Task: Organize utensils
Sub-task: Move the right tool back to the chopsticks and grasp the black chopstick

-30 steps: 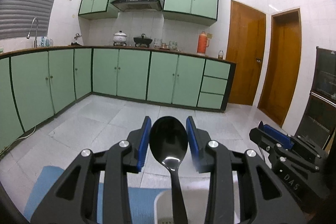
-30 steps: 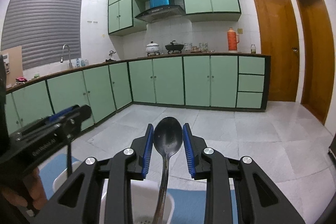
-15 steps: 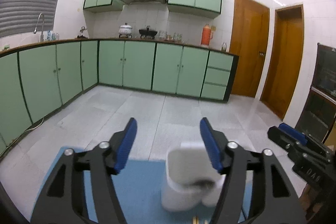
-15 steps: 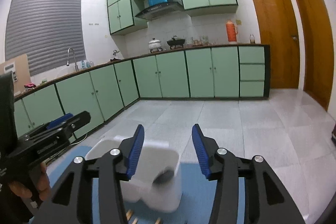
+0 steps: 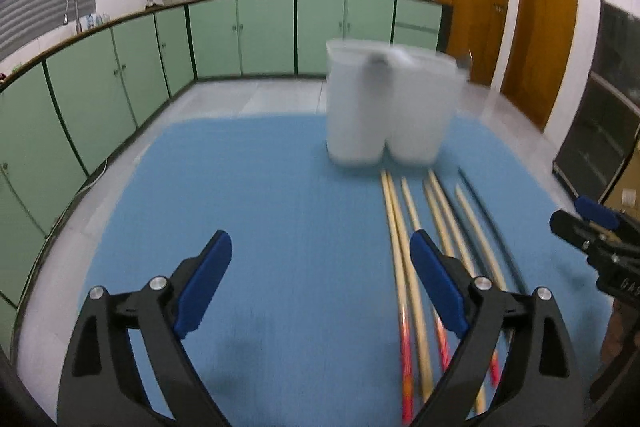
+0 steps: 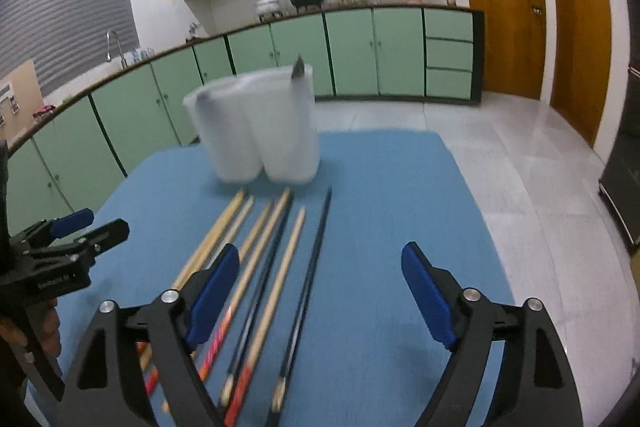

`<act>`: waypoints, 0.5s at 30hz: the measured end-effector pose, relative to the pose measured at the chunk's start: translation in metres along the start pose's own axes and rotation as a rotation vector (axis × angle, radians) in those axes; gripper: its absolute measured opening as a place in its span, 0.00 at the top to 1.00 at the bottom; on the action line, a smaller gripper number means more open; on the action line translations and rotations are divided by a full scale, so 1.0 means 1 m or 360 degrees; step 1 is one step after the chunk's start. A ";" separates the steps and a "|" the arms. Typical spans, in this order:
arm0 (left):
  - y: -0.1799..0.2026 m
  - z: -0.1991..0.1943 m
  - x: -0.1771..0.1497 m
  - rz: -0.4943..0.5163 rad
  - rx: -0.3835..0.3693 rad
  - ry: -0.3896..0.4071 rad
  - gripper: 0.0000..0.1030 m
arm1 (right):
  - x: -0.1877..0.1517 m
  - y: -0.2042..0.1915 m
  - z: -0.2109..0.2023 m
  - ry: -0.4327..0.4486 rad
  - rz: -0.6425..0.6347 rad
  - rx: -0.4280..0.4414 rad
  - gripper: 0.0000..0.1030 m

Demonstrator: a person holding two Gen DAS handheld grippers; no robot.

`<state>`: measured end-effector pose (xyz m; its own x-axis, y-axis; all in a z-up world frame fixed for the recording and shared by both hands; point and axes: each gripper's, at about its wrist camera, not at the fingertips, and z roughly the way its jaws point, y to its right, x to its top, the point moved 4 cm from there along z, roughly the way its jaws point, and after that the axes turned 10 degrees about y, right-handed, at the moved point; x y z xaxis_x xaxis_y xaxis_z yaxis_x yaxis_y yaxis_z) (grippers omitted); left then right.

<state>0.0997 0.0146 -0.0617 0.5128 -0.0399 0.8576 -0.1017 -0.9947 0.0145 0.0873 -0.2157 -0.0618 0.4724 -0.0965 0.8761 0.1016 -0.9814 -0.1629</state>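
Both grippers tilted downward over a blue mat (image 5: pixel 256 211). Left gripper (image 5: pixel 320 267): jaws opening, blue pads wide apart, nothing between them but mat; its right pad overlaps the nearest chopsticks in view, contact cannot be told. Right gripper (image 6: pixel 320 279): jaws opening, pads wide apart, nothing gripped; chopsticks lie on the mat below the gap and under its left pad. In the right wrist view the left gripper appears at the left edge, held by a hand (image 6: pixel 44 323). In the left wrist view the right gripper appears at the right edge. White holder (image 6: pixel 260 131) stands upright at the far end of the mat, two-lobed at the base, blurred by motion. A dark spoon tip (image 6: pixel 298 69) shows above its rim on the right side in the right wrist view; a second dark shape near the rim in the left wrist view is too blurred to name. Chopsticks (image 6: pixel 260 259), wooden and dark, lie side by side on the mat just in front of the holder, running toward the cameras, well outside it.
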 end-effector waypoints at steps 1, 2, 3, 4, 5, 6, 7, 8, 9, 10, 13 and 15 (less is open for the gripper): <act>-0.001 -0.003 -0.006 0.0006 0.0003 -0.0019 0.14 | -0.006 0.000 -0.004 -0.0018 0.0002 -0.0006 0.18; -0.002 -0.006 -0.014 0.0014 0.0003 -0.0049 0.13 | -0.012 0.000 -0.007 -0.0035 0.0001 -0.0010 0.16; -0.003 -0.009 -0.020 0.0018 0.0002 -0.0078 0.13 | -0.020 -0.001 -0.011 -0.0057 -0.0008 -0.0025 0.14; -0.003 -0.009 -0.025 0.0019 0.0003 -0.0102 0.13 | -0.026 0.000 -0.013 -0.0074 -0.0016 -0.0037 0.13; -0.004 -0.011 -0.031 0.0018 0.0001 -0.0128 0.13 | -0.028 -0.002 -0.015 -0.0086 -0.0019 -0.0038 0.13; -0.004 -0.011 -0.034 0.0017 0.0000 -0.0145 0.13 | -0.032 -0.004 -0.018 -0.0099 -0.0019 -0.0033 0.13; -0.003 -0.014 -0.040 0.0016 -0.0001 -0.0166 0.13 | -0.035 -0.005 -0.021 -0.0108 -0.0024 -0.0028 0.13; -0.003 -0.017 -0.043 0.0018 -0.0001 -0.0179 0.13 | -0.037 -0.006 -0.023 -0.0117 -0.0035 -0.0025 0.13; -0.004 -0.021 -0.048 0.0022 -0.0002 -0.0187 0.13 | -0.040 -0.007 -0.024 -0.0125 -0.0045 -0.0026 0.13; -0.006 -0.023 -0.049 0.0025 -0.0003 -0.0189 0.13 | -0.044 -0.008 -0.027 -0.0135 -0.0056 -0.0026 0.13; -0.003 -0.032 -0.057 0.0029 -0.0002 -0.0192 0.13 | -0.053 -0.010 -0.034 -0.0169 -0.0075 -0.0012 0.23; -0.004 -0.036 -0.059 0.0023 0.0000 -0.0193 0.13 | -0.058 -0.011 -0.036 -0.0191 -0.0084 -0.0006 0.32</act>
<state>0.0391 0.0241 -0.0944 0.6105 -0.0653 0.7893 -0.1099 -0.9939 0.0027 0.0277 -0.2048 -0.0947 0.5679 -0.0241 0.8228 0.1262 -0.9852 -0.1160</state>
